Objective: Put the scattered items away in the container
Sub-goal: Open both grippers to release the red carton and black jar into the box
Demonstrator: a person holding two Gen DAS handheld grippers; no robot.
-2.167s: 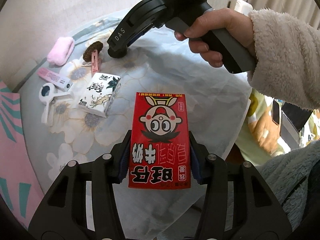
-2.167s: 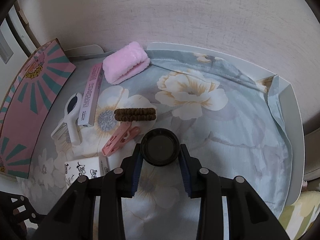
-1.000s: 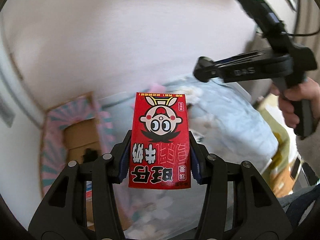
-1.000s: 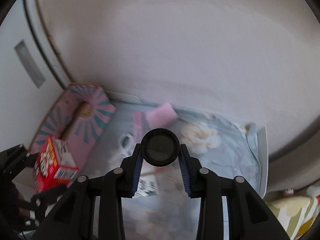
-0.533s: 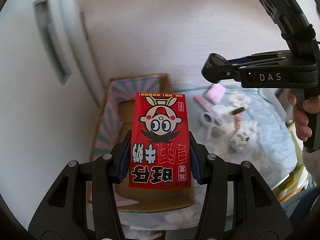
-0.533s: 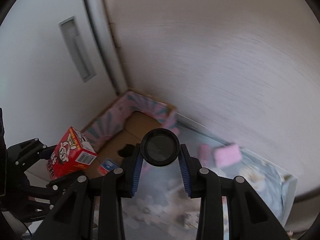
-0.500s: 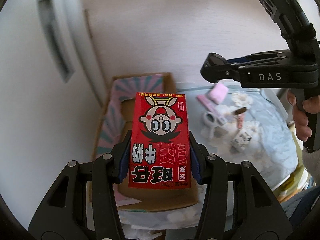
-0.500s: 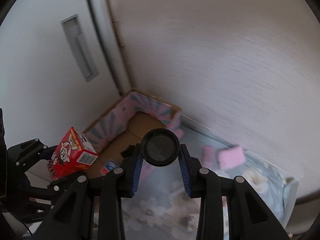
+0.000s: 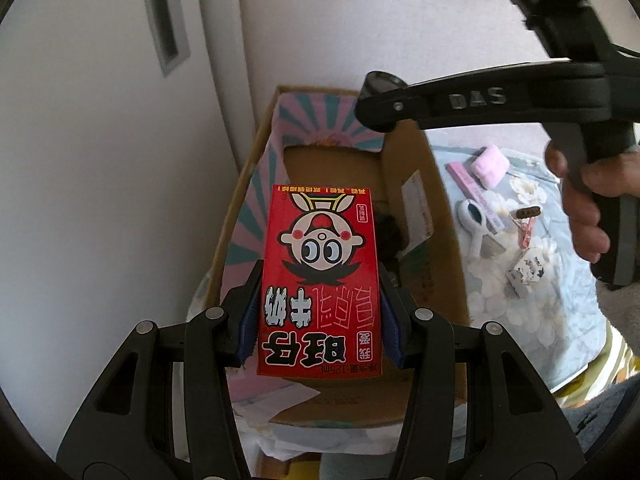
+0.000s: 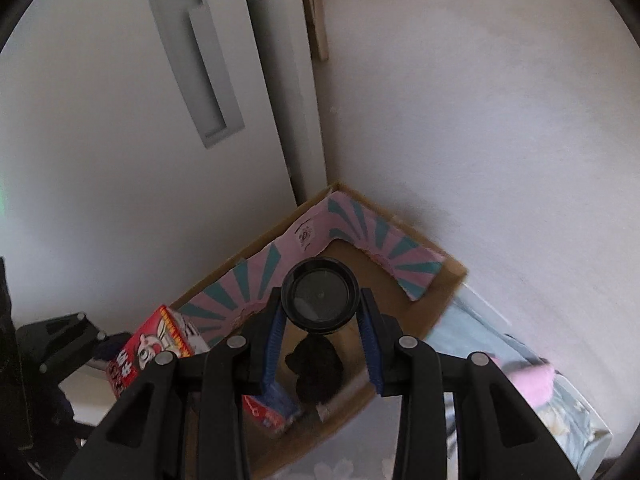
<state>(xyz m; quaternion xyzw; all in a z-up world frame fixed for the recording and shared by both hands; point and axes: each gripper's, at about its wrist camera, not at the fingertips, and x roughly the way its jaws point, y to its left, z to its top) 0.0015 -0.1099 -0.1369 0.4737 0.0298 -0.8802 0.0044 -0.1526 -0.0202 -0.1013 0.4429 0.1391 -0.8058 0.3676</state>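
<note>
Both hand-held grippers now moved from floral bedspread (image 9: 560, 320) to above cardboard box (image 9: 424, 216). Left hand-held gripper (image 9: 319, 312) clamps red milk carton (image 9: 320, 280); right hand-held gripper (image 10: 320, 322) clamps round black jar (image 10: 320, 298).

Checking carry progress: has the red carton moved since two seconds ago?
Yes. The red carton, then over the flowered cloth, now hangs over the cardboard box.

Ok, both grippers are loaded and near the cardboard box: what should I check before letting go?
1. Left gripper shut on red milk carton: ok.
2. Right gripper shut on round black lidded jar: ok.
3. Carton over open cardboard box: ok.
4. Jar over the box: ok.
5. Free floor space beside the black item already inside: ok.
6. Drop height: cannot tell.
</note>
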